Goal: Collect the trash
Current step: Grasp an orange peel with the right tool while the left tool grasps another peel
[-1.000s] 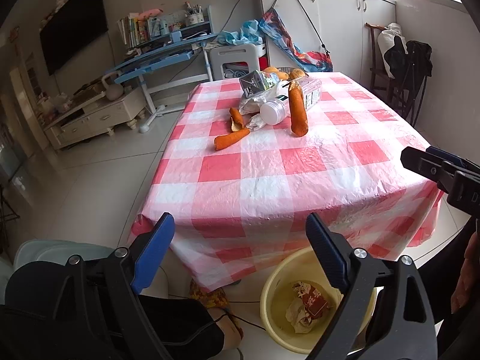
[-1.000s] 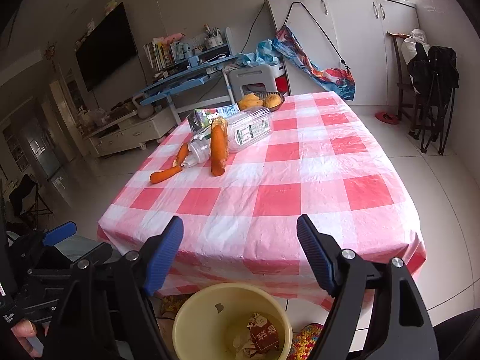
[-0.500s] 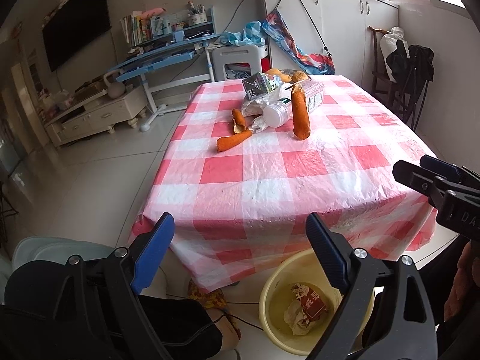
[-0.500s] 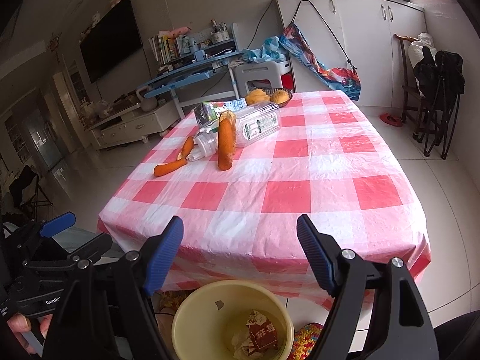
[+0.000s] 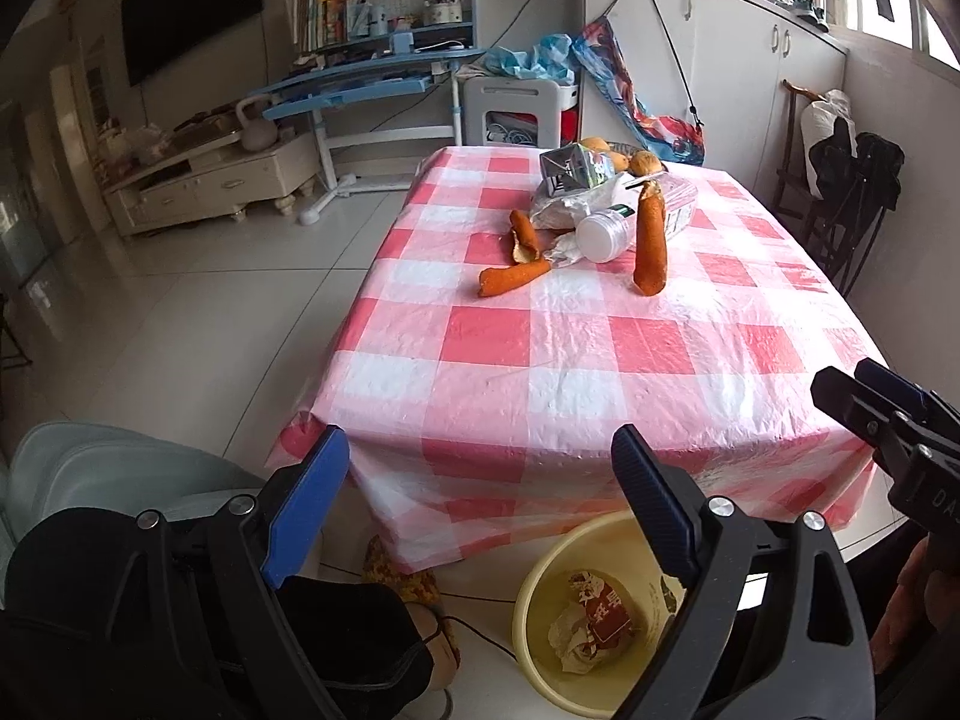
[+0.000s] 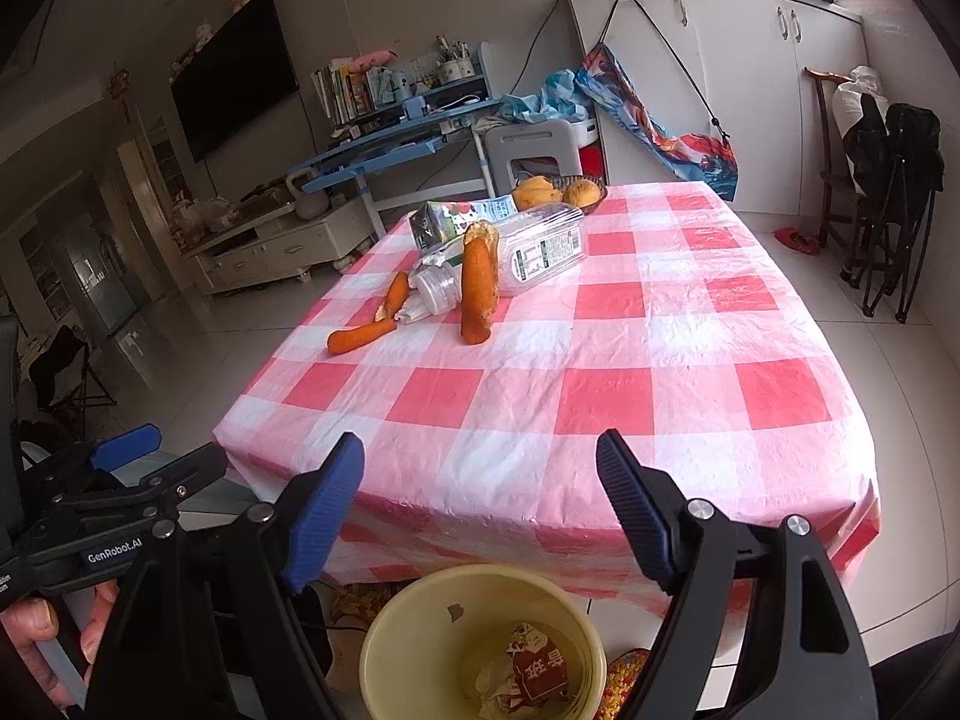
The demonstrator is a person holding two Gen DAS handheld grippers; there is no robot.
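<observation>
Trash lies at the far end of a table with a red-and-white checked cloth (image 5: 600, 360): orange peels (image 5: 651, 240) (image 6: 478, 282), an empty clear plastic bottle (image 6: 528, 252) on its side, a crushed drink carton (image 5: 573, 168) (image 6: 450, 219) and crumpled wrapping. A yellow bin (image 5: 540, 612) (image 6: 420, 618) stands on the floor by the near table edge, with a crumpled red wrapper (image 6: 537, 669) inside. My left gripper (image 5: 480, 498) is open and empty before the near edge. My right gripper (image 6: 480, 504) is open and empty above the bin.
A bowl of yellow fruit (image 6: 561, 192) sits at the table's far end. A white stool (image 5: 519, 108) and a blue desk (image 5: 360, 81) stand behind the table. Dark chairs (image 6: 888, 192) are at the right. A low white cabinet (image 5: 210, 180) is at the left.
Both grippers have drifted slightly and stay open and empty. The trash on the table has not moved.
</observation>
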